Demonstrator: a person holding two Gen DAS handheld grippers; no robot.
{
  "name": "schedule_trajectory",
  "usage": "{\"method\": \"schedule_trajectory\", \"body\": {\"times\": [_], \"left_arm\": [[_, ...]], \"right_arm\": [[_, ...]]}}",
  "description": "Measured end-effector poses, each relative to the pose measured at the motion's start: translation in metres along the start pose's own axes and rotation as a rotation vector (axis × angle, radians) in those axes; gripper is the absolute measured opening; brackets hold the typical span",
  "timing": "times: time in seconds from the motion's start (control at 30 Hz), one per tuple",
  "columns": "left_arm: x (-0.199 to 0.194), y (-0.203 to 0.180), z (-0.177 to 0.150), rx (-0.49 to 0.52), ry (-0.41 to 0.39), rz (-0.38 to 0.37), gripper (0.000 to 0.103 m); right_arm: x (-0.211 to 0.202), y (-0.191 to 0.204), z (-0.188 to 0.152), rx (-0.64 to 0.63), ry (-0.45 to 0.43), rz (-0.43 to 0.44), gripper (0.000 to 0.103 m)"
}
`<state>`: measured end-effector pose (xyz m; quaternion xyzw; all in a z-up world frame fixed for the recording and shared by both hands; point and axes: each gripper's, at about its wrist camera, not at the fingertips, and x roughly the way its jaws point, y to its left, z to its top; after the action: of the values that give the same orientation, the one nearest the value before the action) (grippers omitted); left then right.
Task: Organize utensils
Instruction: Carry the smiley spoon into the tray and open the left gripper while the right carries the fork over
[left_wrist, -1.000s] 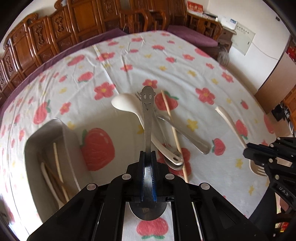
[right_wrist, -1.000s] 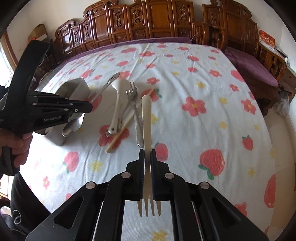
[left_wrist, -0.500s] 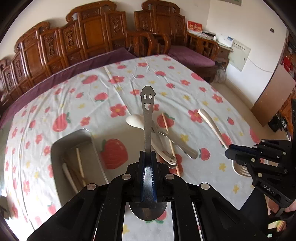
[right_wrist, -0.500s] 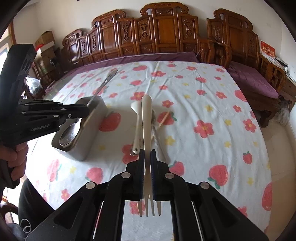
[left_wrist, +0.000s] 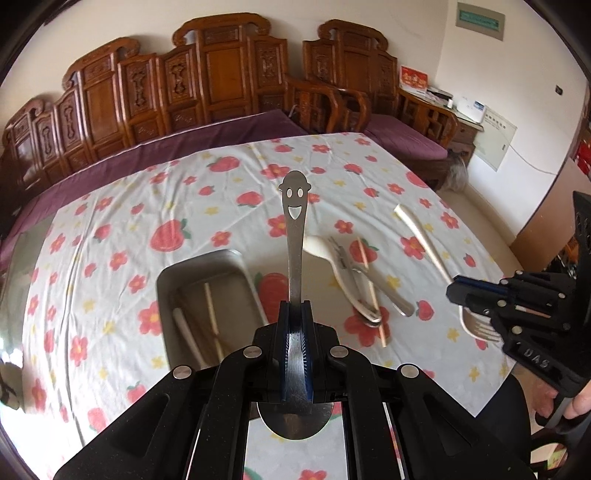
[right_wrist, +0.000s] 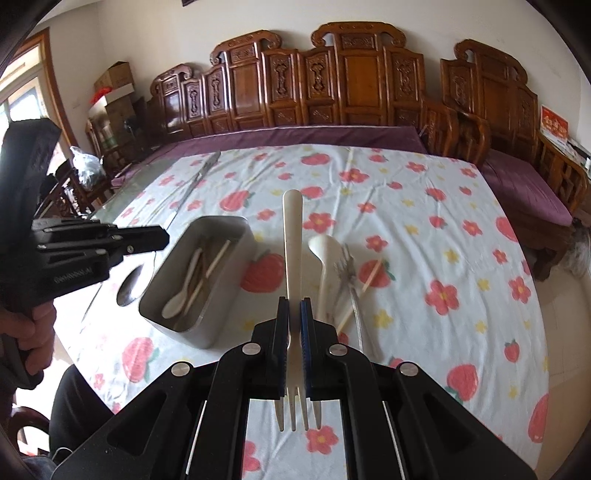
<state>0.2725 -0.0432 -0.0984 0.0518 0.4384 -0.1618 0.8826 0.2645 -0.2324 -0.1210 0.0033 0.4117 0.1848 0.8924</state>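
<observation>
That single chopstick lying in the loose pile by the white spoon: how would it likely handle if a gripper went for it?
The chopstick is thin and straight, so probably stiff and light. It looks round, so a nudge might roll it. It lies crossed with the metal fork and white spoon, so lifting it may drag or shift them. Its slim shaft seems apt to slip or pivot between the pads.
</observation>
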Motion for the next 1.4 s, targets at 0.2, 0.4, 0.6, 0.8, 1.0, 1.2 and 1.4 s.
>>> {"method": "schedule_trajectory", "body": {"times": [0.2,0.4,0.6,0.8,1.0,1.2,1.4], "left_arm": [[0.007,0.029,-0.014,-0.053,0.022,0.015,0.005],[0.027,0.054,-0.024,-0.113,0.054,0.028,0.005],[0.053,0.070,-0.027,-0.144,0.090,0.035,0.005],[0.076,0.079,-0.034,-0.166,0.124,0.034,0.005],[0.095,0.084,-0.039,-0.187,0.154,0.029,0.005],[0.105,0.084,-0.040,-0.187,0.172,0.021,0.006],[0.100,0.086,-0.040,-0.193,0.161,0.022,0.005]], "right_arm": [[0.004,0.023,0.003,-0.024,0.009,0.027,0.007],[0.017,0.044,0.006,-0.053,0.032,0.050,0.007],[0.030,0.061,0.014,-0.081,0.049,0.065,0.007],[0.039,0.067,0.022,-0.095,0.058,0.069,0.007],[0.050,0.066,0.022,-0.090,0.076,0.068,0.007],[0.057,0.067,0.023,-0.090,0.087,0.069,0.007],[0.063,0.070,0.025,-0.094,0.092,0.074,0.007]]}}
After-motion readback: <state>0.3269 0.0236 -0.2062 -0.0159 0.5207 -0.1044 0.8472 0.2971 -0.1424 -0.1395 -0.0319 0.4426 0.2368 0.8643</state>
